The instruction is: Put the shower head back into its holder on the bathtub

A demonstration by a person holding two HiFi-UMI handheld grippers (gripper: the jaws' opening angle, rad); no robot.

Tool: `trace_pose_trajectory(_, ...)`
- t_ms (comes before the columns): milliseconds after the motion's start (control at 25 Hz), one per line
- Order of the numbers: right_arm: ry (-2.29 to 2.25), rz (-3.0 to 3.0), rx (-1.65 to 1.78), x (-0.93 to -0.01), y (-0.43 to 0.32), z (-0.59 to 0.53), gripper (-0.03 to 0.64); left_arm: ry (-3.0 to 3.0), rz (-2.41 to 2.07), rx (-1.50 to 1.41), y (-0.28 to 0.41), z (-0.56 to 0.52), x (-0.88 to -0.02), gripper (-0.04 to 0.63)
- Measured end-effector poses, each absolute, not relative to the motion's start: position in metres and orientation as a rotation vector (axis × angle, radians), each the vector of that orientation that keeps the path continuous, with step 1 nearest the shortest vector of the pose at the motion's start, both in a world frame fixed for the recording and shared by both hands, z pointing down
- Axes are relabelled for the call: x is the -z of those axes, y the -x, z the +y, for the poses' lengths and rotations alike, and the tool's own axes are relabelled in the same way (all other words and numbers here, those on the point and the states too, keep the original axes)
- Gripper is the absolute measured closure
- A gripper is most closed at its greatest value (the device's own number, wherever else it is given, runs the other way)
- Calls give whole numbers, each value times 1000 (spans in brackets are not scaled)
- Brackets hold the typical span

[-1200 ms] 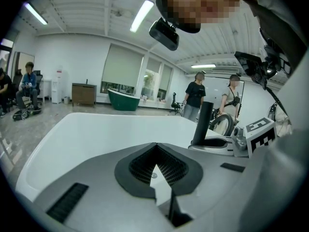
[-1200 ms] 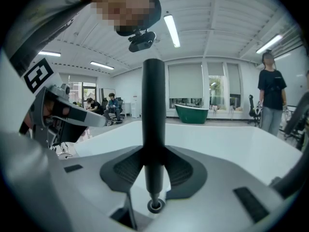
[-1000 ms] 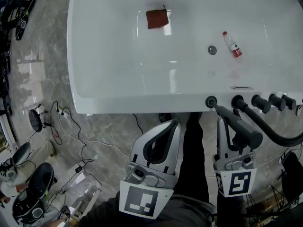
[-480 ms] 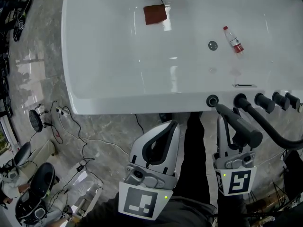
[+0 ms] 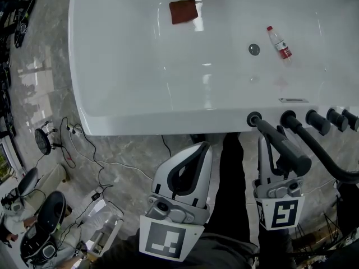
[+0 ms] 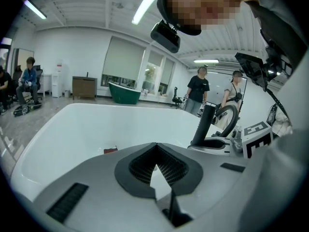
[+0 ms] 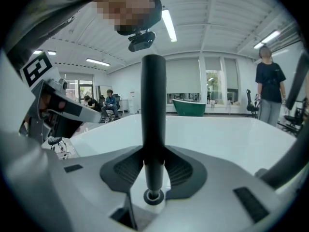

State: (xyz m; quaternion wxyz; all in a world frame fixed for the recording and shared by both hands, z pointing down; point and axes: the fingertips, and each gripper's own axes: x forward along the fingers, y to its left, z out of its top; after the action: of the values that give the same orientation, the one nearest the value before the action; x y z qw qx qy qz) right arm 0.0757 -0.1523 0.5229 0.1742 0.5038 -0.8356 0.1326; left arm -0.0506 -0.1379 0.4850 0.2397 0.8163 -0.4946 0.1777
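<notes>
The black rod-shaped shower head (image 5: 283, 147) slants from its thick end down to the round holder (image 5: 253, 119) on the white bathtub's near rim (image 5: 140, 122). My right gripper (image 5: 274, 148) is shut on it. In the right gripper view the shower head (image 7: 153, 120) stands upright between the jaws, its lower tip at a small ring (image 7: 153, 196). A black hose (image 5: 328, 161) curves off to the right from a rim fitting (image 5: 289, 119). My left gripper (image 5: 203, 148) hangs below the rim, shut and empty; in its own view the left gripper (image 6: 155, 147) points at the tub.
Inside the tub lie a brown cloth (image 5: 183, 11), a plastic bottle (image 5: 279, 42) and the drain (image 5: 254, 49). Black knobs (image 5: 316, 122) line the rim to the right. Cables (image 5: 84, 150) and gear lie on the marble floor at the left. People stand beyond the tub (image 6: 198, 93).
The head camera has drifted a little, so the tub sits slightly further left and higher in view. Both grippers and the shower head keep their pose at the rim.
</notes>
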Motion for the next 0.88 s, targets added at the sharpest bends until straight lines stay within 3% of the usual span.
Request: trace_pose_trajectory(880, -1373, -2356, -394, -549, -71, -150, 476, -2205, -1343, -499, 49, -139, -499, 592)
